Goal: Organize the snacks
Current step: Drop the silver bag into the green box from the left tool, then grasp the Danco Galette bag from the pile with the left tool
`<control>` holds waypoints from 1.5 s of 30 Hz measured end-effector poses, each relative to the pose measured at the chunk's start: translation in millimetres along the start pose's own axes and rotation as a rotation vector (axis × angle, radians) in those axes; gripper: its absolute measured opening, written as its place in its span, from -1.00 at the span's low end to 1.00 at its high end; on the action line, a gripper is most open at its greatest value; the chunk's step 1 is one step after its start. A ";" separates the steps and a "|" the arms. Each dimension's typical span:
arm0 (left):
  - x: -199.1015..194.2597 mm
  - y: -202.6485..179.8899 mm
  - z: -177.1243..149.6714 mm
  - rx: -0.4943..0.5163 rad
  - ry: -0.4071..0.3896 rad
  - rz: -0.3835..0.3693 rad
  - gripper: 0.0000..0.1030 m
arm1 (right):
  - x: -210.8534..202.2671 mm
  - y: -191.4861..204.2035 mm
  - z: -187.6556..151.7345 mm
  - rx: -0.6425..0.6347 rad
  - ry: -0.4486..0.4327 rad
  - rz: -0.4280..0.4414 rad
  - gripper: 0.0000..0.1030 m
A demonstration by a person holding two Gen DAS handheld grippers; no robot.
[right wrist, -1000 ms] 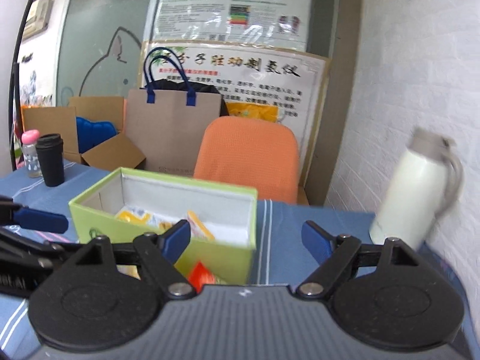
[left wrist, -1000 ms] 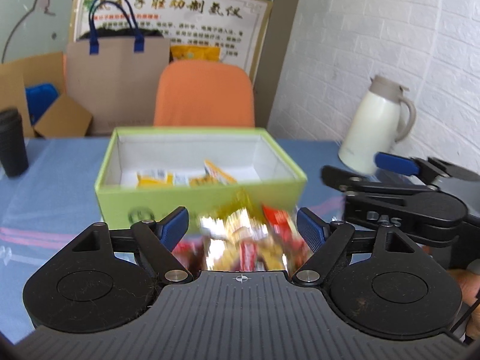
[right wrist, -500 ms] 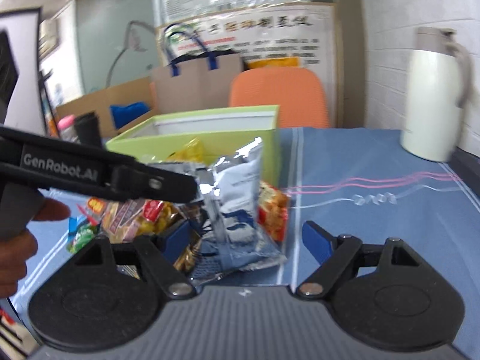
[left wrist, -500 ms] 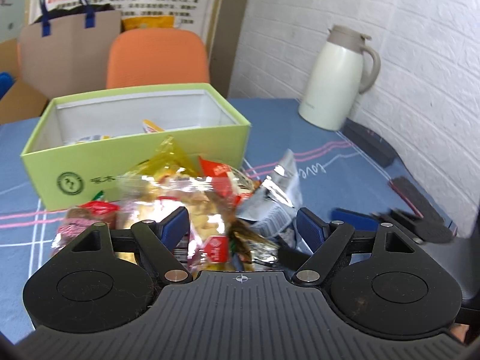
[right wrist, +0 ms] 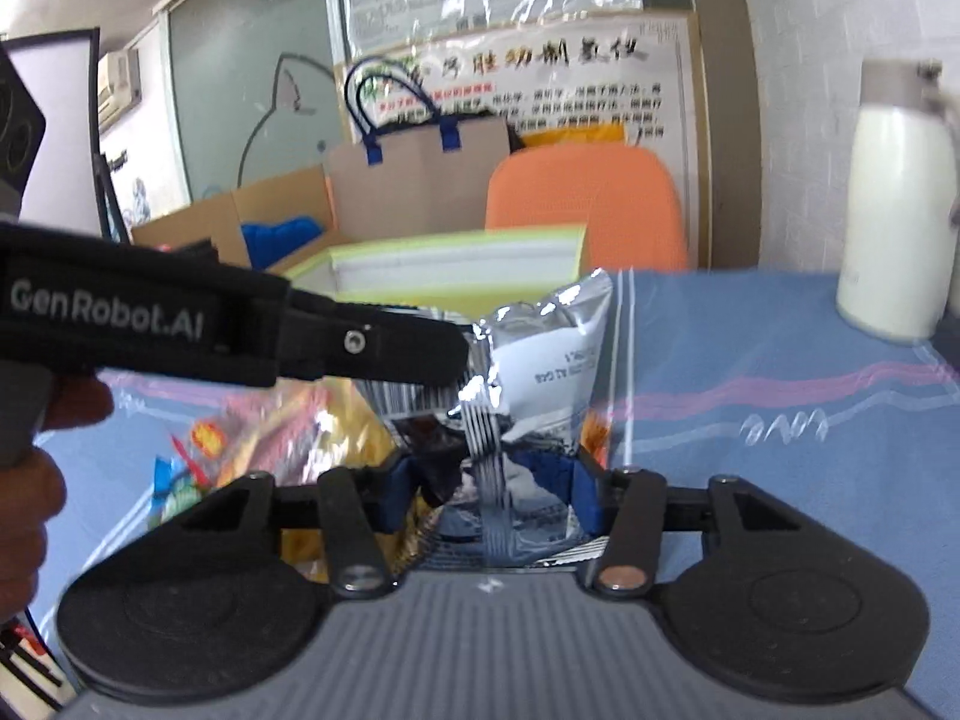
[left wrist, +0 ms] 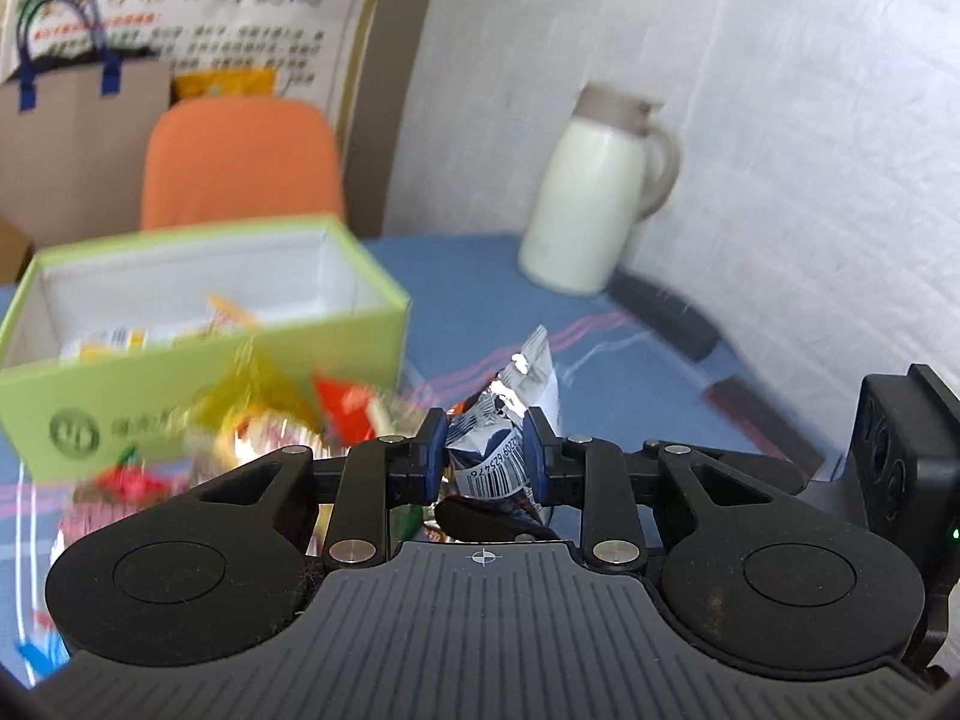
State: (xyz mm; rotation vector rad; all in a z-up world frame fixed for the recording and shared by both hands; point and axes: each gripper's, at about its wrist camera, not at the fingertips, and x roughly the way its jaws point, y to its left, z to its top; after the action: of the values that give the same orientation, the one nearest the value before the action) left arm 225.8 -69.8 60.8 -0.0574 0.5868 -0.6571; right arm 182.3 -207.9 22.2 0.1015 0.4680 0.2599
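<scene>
Trouble could come from both tongs squeezing the same silver snack bag (right wrist: 540,372). The left tongs (left wrist: 485,457) pinch its top part, by the barcode. The right tongs (right wrist: 493,495) grip its near, lower part. If the two hands pull apart, the thin shiny foil could rip or slip out, and the puffy bag could pop. It sits just right of the loose snack pile (left wrist: 264,420) on the blue cloth surface (right wrist: 750,372), near the green box (left wrist: 198,360). That box is stiff card, white inside, with a few packets in it. The pile is crinkly wrappers in yellow and red. A smooth white jug (left wrist: 600,204) stands far right.
</scene>
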 end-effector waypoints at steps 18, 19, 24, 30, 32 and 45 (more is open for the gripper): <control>62.4 106.1 119.3 -0.095 -0.065 0.161 -0.72 | 142.0 -8.7 124.0 -0.093 0.007 0.052 0.37; 69.4 112.8 118.5 -0.102 -0.065 0.183 -0.38 | 141.6 -8.5 123.4 -0.106 -0.003 0.025 0.41; 64.8 122.8 102.6 -0.114 -0.086 0.240 -0.11 | 124.0 -3.5 114.8 -0.194 -0.055 -0.154 0.82; 28.6 101.5 67.6 -0.116 -0.118 0.258 0.04 | 97.2 -0.6 105.5 -0.154 -0.091 -0.265 0.99; 12.2 92.7 56.4 -0.111 -0.128 0.272 0.12 | 89.2 4.6 100.4 -0.155 -0.090 -0.291 0.99; -74.5 61.5 -6.6 -0.162 -0.159 0.292 0.36 | 31.8 50.7 71.3 -0.154 -0.096 -0.309 0.99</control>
State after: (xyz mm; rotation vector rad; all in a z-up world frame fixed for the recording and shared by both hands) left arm 209.3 24.0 78.0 -0.1707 0.4814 -0.3171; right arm 231.0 -153.2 79.7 -0.1079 0.3606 -0.0134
